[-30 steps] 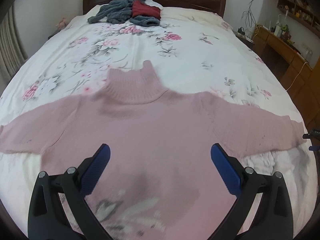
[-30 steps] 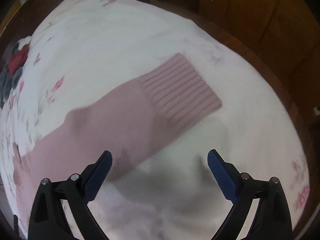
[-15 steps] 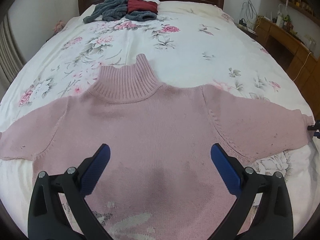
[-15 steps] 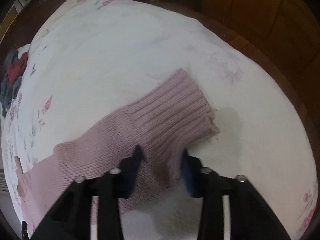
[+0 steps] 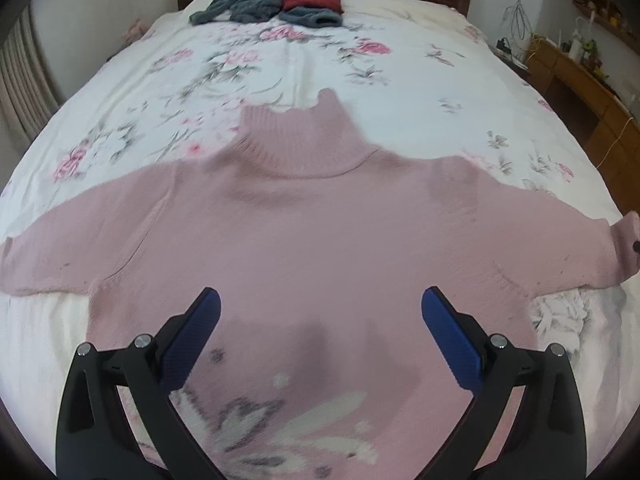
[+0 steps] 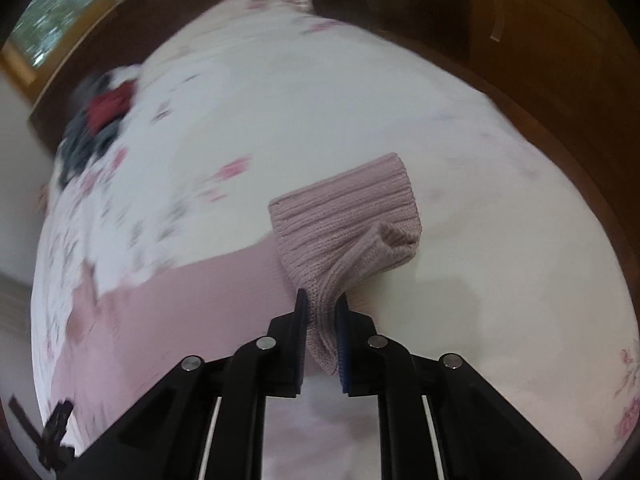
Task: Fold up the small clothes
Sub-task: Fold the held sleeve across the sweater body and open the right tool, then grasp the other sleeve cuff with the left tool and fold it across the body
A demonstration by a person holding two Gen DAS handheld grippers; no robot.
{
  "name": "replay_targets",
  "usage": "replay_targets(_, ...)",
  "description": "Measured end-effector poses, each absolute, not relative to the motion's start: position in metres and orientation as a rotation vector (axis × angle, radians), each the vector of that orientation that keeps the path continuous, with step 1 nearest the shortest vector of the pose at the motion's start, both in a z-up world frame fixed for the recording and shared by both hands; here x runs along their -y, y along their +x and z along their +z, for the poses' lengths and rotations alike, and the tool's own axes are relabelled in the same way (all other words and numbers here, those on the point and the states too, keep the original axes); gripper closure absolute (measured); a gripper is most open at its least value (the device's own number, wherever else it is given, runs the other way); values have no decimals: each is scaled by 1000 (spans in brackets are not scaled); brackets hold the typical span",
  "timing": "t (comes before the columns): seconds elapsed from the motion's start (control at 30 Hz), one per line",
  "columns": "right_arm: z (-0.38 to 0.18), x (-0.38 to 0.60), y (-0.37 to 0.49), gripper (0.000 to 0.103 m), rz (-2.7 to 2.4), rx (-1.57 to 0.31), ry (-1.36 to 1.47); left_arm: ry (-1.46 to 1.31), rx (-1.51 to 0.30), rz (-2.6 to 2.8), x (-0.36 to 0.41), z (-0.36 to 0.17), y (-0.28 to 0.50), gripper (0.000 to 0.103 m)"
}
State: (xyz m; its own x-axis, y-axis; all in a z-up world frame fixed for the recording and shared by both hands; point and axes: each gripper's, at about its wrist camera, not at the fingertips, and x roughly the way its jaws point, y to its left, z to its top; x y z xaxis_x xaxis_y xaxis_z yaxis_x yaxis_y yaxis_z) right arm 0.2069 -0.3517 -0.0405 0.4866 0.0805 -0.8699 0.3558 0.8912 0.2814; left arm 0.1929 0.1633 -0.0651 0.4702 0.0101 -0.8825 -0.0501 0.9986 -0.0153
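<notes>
The pink turtleneck sweater (image 5: 304,248) lies flat, face up, on the near half of the floral bedspread (image 5: 400,80), sleeves spread left and right. Its right cuff (image 6: 352,216) is raised off the cover, bunched and pinched between the right gripper (image 6: 322,316) jaws, which are closed nearly together on the ribbed knit. Judged step: folding the right sleeve in across the body. To do it well, carry the cuff low and straight toward the chest, keep the sleeve untwisted, and avoid dragging the body out of square. The left gripper (image 5: 320,312) hangs over the lower front, jaws wide apart, holding nothing. A heap of grey and red clothes (image 5: 276,4) sits far off by the headboard.
</notes>
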Motion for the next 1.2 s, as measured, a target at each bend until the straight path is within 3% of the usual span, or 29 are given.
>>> replay_targets(0.2,-24,259,222,90,0,-1056,406,-12,-1113,65,-185,-65,184,3)
replay_targets(0.67,-49,36,247,90,265,-1103,179,-76,-1130,77,-237,-62,172,3)
replay_targets(1.0,-94,-33,248,89,333,-1184,-7,-168,-1067,4,-259,-58,169,3)
replay_targets(1.2,-87,-27,222,78,478,-1193,34,-266,-1135,-63,-253,-67,179,3)
